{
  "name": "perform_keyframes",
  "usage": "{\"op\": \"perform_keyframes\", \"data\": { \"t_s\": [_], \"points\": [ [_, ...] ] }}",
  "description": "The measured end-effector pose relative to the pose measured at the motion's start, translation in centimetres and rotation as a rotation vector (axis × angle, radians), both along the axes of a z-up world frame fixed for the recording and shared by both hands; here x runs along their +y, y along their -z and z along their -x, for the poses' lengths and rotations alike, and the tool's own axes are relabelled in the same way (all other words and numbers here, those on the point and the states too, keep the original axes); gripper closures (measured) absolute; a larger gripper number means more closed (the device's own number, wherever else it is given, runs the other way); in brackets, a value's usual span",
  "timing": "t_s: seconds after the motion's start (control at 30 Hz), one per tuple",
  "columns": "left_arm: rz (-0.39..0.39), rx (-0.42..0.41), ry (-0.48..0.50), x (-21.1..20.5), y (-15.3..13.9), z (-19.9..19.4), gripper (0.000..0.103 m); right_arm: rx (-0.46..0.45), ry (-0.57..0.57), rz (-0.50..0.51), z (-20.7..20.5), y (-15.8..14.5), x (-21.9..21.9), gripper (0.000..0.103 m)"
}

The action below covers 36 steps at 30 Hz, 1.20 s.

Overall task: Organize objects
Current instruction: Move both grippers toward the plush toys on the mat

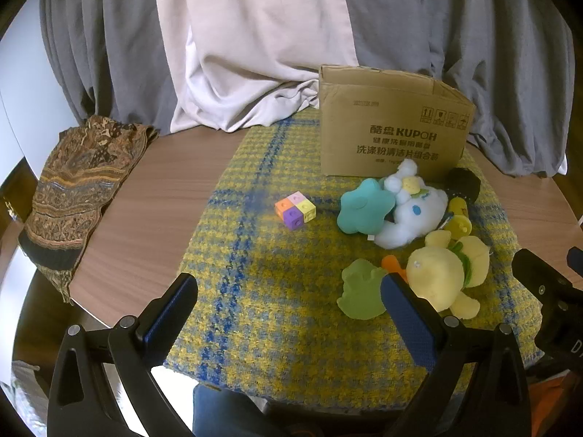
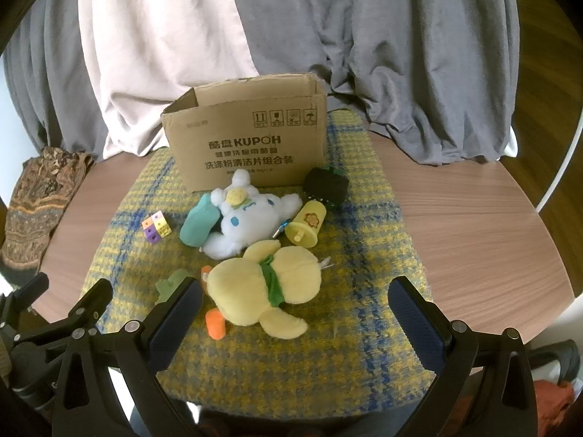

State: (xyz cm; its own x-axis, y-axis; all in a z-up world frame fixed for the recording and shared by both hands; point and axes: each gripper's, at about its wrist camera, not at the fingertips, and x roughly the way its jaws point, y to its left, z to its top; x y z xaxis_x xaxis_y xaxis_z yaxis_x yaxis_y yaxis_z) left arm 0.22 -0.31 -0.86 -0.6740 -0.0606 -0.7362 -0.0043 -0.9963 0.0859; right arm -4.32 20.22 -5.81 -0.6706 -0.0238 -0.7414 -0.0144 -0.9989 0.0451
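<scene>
An open cardboard box (image 1: 393, 127) (image 2: 247, 138) stands at the back of a yellow and blue mat (image 1: 277, 291) (image 2: 346, 327). In front of it lie a white plush (image 1: 411, 211) (image 2: 251, 215), a teal plush (image 1: 362, 209) (image 2: 198, 227), a yellow duck plush (image 1: 444, 276) (image 2: 266, 287), a green toy (image 1: 360, 293) (image 2: 171, 284), a yellow toy cup (image 1: 460, 218) (image 2: 308, 224), a black object (image 1: 463, 184) (image 2: 326, 184) and a coloured cube block (image 1: 296, 210) (image 2: 156, 226). My left gripper (image 1: 289, 291) is open and empty, near the mat's front. My right gripper (image 2: 295, 296) is open, with the duck between and beyond its fingers.
The mat lies on a round wooden table (image 1: 156, 196) (image 2: 473, 218). A patterned brown cloth (image 1: 80, 189) (image 2: 40, 196) hangs over the table's left edge. Grey and white curtains (image 1: 255, 43) (image 2: 400, 54) hang behind the box. The right gripper's body (image 1: 546, 291) shows at the left wrist view's right edge.
</scene>
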Motion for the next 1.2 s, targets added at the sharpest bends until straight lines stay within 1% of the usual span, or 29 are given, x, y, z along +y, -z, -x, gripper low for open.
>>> {"op": "perform_keyframes", "data": {
  "t_s": [1.03, 1.2],
  "points": [
    [0.003, 0.000, 0.005, 0.19, 0.09, 0.16, 0.000, -0.004, 0.006, -0.001, 0.06, 0.07, 0.04, 0.001],
    [0.002, -0.004, 0.017, 0.36, 0.65, 0.47, 0.000, -0.009, 0.011, -0.005, 0.39, 0.28, 0.31, 0.001]
  ]
}}
